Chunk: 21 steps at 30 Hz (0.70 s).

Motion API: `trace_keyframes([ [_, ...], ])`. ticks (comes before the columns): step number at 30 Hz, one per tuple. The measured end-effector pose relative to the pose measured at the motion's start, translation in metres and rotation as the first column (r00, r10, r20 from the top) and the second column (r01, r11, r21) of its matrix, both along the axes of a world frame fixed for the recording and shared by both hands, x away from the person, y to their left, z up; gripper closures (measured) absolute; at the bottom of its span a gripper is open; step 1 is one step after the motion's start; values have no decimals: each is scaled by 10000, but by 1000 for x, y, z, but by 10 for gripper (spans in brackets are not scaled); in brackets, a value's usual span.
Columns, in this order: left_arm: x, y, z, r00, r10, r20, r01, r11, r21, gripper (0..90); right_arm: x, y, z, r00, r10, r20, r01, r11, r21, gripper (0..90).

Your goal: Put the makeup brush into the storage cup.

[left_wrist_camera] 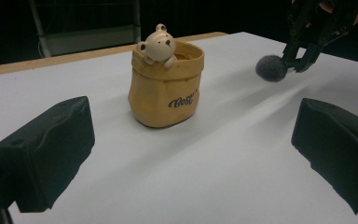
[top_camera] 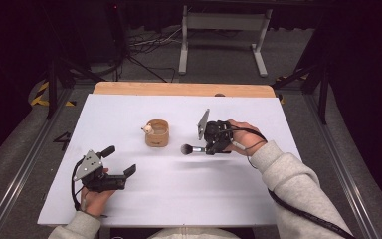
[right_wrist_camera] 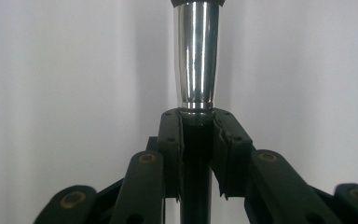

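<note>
A makeup brush [top_camera: 191, 148] with a dark fluffy head [left_wrist_camera: 270, 68] and a silver ferrule [right_wrist_camera: 196, 56] hangs just above the white table, head pointing left. My right gripper [top_camera: 208, 147] is shut on its black handle, and the jaws pinch the handle just behind the ferrule [right_wrist_camera: 196, 135]. A small tan pouch [top_camera: 157, 133] with a bear figure [left_wrist_camera: 158, 44] on its rim stands upright left of the brush. My left gripper [top_camera: 120, 160] rests open at the front left, its two pads [left_wrist_camera: 51, 149] wide apart and facing the pouch [left_wrist_camera: 165, 86].
The white table [top_camera: 179, 194] has a wooden strip [top_camera: 179, 89] along its far edge. Behind it stand a metal frame [top_camera: 224, 30] and cables on the floor.
</note>
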<state>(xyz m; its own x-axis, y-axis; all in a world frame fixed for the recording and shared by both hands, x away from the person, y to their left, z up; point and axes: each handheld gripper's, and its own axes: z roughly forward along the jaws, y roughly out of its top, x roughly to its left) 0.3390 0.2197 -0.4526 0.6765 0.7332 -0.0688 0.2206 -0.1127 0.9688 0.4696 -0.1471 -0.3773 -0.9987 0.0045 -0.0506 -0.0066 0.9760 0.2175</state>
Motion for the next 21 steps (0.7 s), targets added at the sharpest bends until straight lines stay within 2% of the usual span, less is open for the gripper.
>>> trace_keyframes([
  [3,0,0,0,10000,-18,9,18,10000,81,0,-2,-3,6,9999,-122,40,119,9981,601,746],
  [6,0,0,0,10000,-10,8,10,10000,16,0,-4,-4,9,9999,-130,18,127,9922,1238,746],
  [14,0,1,0,10000,-63,18,63,9999,-94,0,-9,-9,15,9985,-522,184,457,9647,2592,746],
  [15,0,1,0,10000,-63,18,63,9999,-94,0,-9,-9,15,9985,-522,184,457,9647,2592,746],
  [21,1,1,0,10000,-78,11,78,9999,-85,0,-15,-14,19,9950,-960,263,794,9246,3725,745],
])
